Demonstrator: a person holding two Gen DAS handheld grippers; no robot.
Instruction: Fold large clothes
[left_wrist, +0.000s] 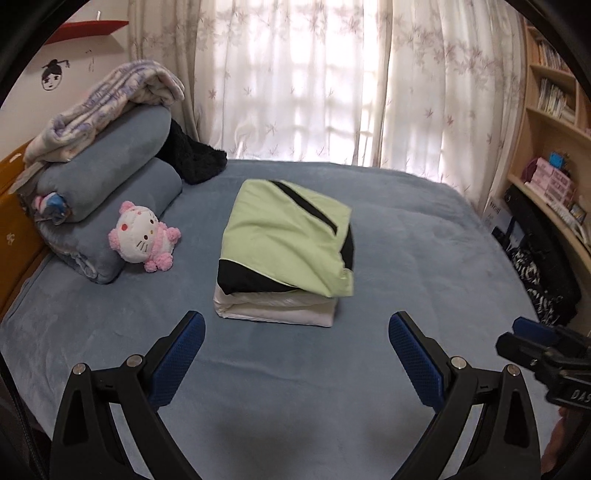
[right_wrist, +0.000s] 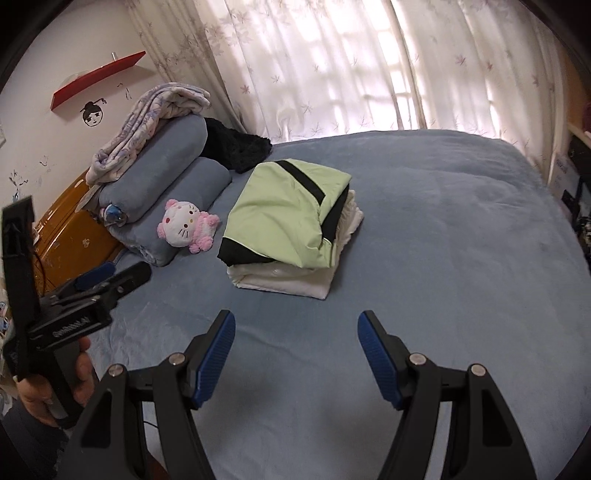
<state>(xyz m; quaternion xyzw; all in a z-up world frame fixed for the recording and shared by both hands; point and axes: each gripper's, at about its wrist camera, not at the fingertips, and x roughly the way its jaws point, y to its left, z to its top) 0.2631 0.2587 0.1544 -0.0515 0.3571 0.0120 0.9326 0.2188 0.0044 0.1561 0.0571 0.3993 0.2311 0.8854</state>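
Left tool: the two blue-padded fingers stand wide apart and hold nothing. The tool hovers above the blue bed cover, near the front edge of the bed, and points toward the folded clothes.

Right tool: the fingers stand wide apart and hold nothing. It hovers over the same front area of the bed, to the right of the left tool. In the right wrist view, a hand grips the handle of the left tool.

Folded clothes: a green and black garment lies folded on top of a folded white garment. The stack rests on the bed cover near the middle of the bed, ahead of both tools and apart from them. Neither tool touches it.

Surroundings: a pink and white plush toy lies left of the stack, against rolled blue bedding. A patterned blanket rests on the rolls, and a black fabric item lies behind them. Floral curtains hang behind the bed. A bookshelf stands on the right.
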